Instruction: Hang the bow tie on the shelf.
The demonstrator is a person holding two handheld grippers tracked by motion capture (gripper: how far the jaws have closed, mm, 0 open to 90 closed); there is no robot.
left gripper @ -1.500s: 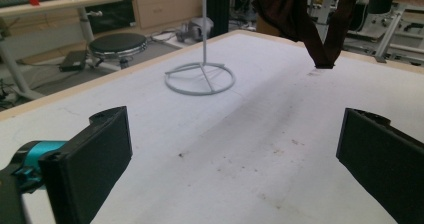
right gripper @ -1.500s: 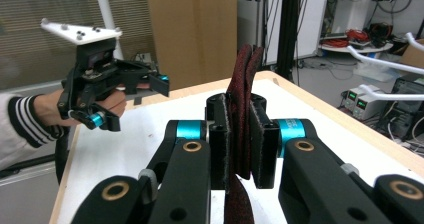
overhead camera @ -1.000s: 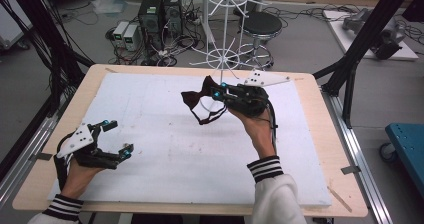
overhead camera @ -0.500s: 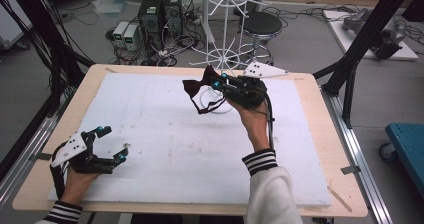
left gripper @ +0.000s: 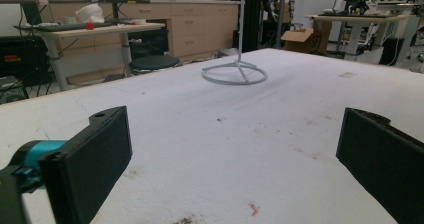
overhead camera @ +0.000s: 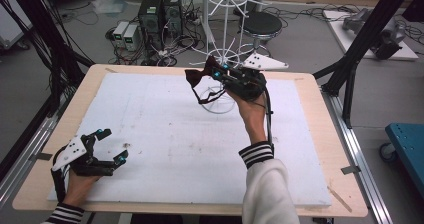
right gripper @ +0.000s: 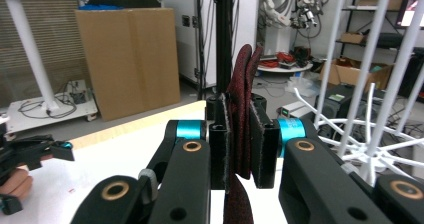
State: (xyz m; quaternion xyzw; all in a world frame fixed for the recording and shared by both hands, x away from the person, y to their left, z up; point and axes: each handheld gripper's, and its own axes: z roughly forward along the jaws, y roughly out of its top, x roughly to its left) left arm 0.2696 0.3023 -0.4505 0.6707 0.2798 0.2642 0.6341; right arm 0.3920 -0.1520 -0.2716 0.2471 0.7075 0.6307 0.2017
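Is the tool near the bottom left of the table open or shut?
Open. In the left gripper view its two black jaws stand far apart with bare white table between them, and the high view shows the left tool spread wide.

A dark red fabric piece with thin black straps (overhead camera: pixel 196 79) is held in the air above the far part of the white foam-covered table (overhead camera: pixel 165 134), pinched at one end between the closed jaws of the right gripper (overhead camera: pixel 218 74). From the high view it is seen as a bow-like, flared dark shape, with its black straps hanging in a loop below it. It is suspended just in front of the white wire rack with a ring base (overhead camera: pixel 220 59), above and beside that ring. In the right gripper view, the folded, textured dark red fabric (right gripper: pixel 241 114) is seen standing upright between the two jaws, rising above them and hanging below.
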